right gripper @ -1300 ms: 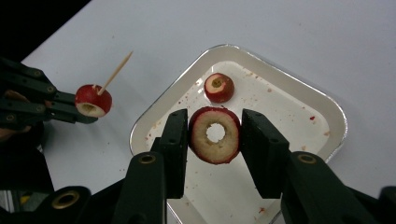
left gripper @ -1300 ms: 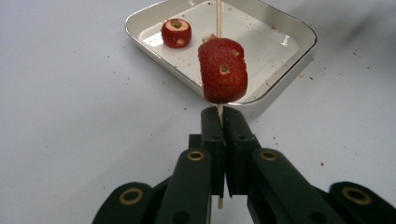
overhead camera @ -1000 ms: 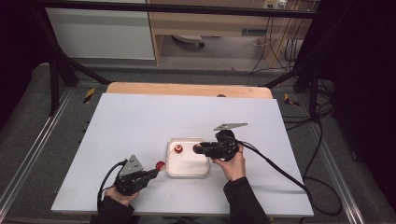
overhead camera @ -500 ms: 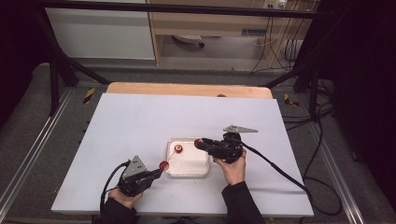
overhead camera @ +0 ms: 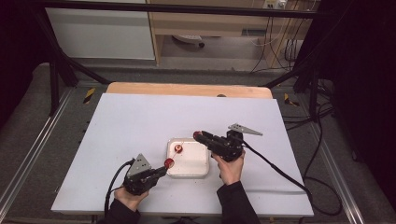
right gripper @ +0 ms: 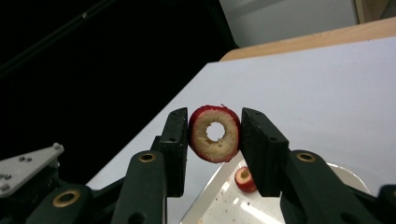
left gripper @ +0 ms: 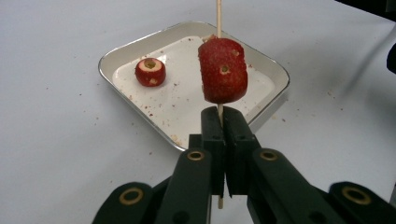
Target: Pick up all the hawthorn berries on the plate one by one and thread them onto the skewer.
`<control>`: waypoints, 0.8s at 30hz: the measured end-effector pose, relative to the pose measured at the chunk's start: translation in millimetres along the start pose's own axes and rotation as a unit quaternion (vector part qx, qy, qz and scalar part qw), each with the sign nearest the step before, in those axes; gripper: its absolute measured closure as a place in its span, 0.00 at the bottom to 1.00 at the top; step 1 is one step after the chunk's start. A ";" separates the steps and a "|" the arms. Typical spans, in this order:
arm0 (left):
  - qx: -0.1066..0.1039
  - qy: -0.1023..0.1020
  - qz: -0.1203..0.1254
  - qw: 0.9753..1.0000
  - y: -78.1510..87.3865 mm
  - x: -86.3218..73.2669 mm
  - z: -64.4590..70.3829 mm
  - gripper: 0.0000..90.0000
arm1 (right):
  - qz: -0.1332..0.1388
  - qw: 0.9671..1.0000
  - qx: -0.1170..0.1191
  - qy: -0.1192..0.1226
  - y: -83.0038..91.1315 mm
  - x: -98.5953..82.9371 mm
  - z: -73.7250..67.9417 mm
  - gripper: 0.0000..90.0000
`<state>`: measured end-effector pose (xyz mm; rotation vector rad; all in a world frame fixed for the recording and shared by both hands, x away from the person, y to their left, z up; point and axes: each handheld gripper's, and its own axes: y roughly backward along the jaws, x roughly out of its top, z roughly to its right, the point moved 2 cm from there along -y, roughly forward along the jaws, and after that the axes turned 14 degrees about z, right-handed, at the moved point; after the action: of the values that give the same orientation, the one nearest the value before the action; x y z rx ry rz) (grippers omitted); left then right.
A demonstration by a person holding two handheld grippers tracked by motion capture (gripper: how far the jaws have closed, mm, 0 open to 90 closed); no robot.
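Note:
My left gripper (left gripper: 223,122) (overhead camera: 161,169) is shut on a thin wooden skewer (left gripper: 218,16) that carries one red fruit piece (left gripper: 222,70) (overhead camera: 168,163), held at the front left corner of the white tray (overhead camera: 196,165) (left gripper: 275,74). My right gripper (right gripper: 215,135) (overhead camera: 198,136) is shut on a cored red fruit ring (right gripper: 214,134), held above the tray's far right corner, its hole facing the camera. Another red fruit piece (overhead camera: 178,149) (left gripper: 150,72) (right gripper: 244,179) lies in the tray.
The tray sits on a white table top (overhead camera: 140,121) with a wooden edge (overhead camera: 187,89) at the back. A cable (overhead camera: 280,170) trails right from my right gripper. Crumbs dot the tray floor and the table around it.
My right gripper has lifted the fruit ring and moved right and back from over the tray. My left gripper with the skewer has moved slightly towards the tray's corner.

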<state>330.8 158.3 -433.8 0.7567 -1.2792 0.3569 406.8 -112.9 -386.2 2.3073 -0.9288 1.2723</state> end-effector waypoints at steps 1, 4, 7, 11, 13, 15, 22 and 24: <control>-0.001 -0.001 0.001 1.000 -1.2 1.0 0.8 0.98 | 0.008 1.000 -0.001 -0.003 -0.2 0.7 -0.3 0.70; -0.001 0.006 0.005 1.000 -5.4 4.1 4.1 0.98 | 0.024 1.000 -0.003 -0.007 -0.9 2.3 -0.7 0.70; -0.002 0.009 0.009 1.000 -9.2 7.7 7.1 0.98 | 0.039 0.999 -0.005 -0.011 -1.4 3.4 -1.0 0.70; -0.006 0.016 0.014 1.000 -13.9 11.5 10.6 0.98 | 0.055 0.998 -0.009 -0.015 -2.0 4.7 -1.2 0.70; -0.005 0.021 0.016 1.000 -16.3 12.9 12.0 0.98 | 0.063 0.998 -0.008 -0.016 -2.5 5.2 -1.2 0.70; -0.005 0.028 0.019 0.999 -18.5 14.3 13.3 0.98 | 0.070 0.997 -0.008 -0.018 -3.0 5.4 -1.0 0.70; -0.007 0.040 0.028 0.999 -24.3 20.5 17.8 0.98 | 0.100 0.995 -0.009 -0.017 -4.1 6.0 -1.5 0.71; -0.006 0.041 0.027 0.999 -26.0 21.8 18.9 0.98 | 0.107 0.994 -0.009 -0.020 -4.6 5.9 -1.8 0.71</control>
<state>339.6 123.3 -419.4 0.6909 -1.2252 0.4205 411.1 -110.7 -380.1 2.2767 -1.2240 1.2976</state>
